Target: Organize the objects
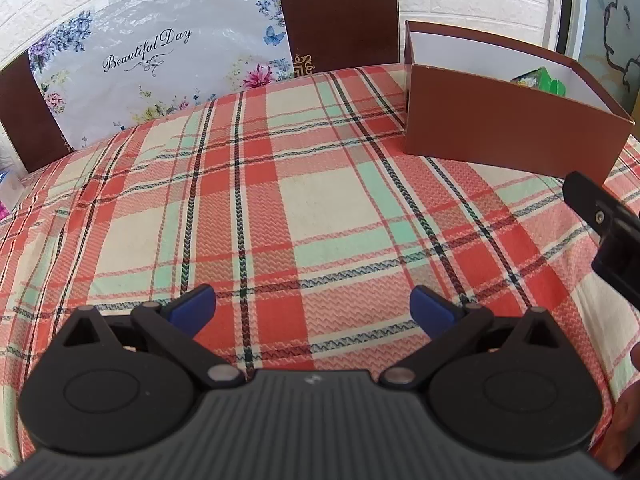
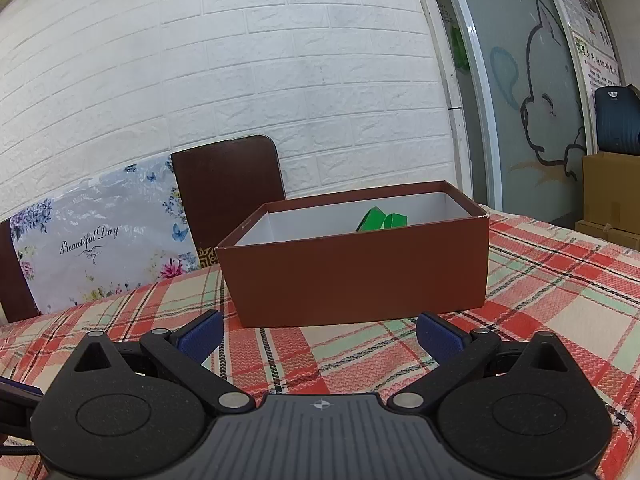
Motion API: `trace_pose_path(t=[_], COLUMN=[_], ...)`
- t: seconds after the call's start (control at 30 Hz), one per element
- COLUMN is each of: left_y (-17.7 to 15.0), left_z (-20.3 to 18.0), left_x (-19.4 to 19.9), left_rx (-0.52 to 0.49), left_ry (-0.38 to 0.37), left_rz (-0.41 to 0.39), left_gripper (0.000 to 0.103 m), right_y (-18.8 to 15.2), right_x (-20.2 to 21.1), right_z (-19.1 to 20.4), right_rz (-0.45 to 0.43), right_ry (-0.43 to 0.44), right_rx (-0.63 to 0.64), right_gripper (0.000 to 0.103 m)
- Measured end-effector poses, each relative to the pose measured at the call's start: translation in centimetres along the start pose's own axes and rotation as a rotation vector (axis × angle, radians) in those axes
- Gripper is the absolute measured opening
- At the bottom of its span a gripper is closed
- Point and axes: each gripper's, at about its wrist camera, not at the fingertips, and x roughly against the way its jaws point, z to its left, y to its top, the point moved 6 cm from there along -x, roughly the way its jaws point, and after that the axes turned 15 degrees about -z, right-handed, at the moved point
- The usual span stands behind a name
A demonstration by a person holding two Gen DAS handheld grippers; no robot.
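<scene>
Right wrist: right claw (image 2: pixel 318 334) spread, empty, facing brown box (image 2: pixel 360 276); left claw (image 1: pixel 312 308) spread, empty

Left gripper (image 1: pixel 312 308) and right gripper (image 2: pixel 318 334): matte black bodies with ribbed grey top plates, round disc covers, angular black linkage arms and silver pivot pins. Fingertips (image 1: pixel 196 306) are blue pads. A small cross marking sits on each plate.

An open brown cardboard box (image 2: pixel 360 276) with a white inside stands upright on the plaid-covered desk; green packets (image 2: pixel 380 220) lie inside.
</scene>
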Motion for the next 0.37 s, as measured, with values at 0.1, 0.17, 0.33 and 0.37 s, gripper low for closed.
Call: trace_pose_path(t=[0.1,0.17,0.33,0.37], left_y=[0.02,0.03,0.42,0.56], left_z=[-0.07,-0.21,-0.6,-0.65], left_x=[-0.05,0.01,0.66,0.82], left_rx=[0.001,0.001,-0.016,-0.015], left_ry=[-0.006,-0.016,-0.038,-0.046], left_rz=[0.002,-0.002,-0.048,-0.06], left_gripper=[0.103,0.103,0.103,0.103], right_y=[-0.06,-0.13,-0.2,-0.23], right_x=[-0.1,-0.12,-0.14,-0.16], right_z=[-0.09,-0.07,-0.06,-0.08], right_rz=[0.002,0.004,0.004,0.006], right_ry=[0.001,0.001,-0.001,-0.001], right_rx=[0.0,0.0,0.0,-0.001], right_gripper=[0.102,0.102,0.102,0.102])
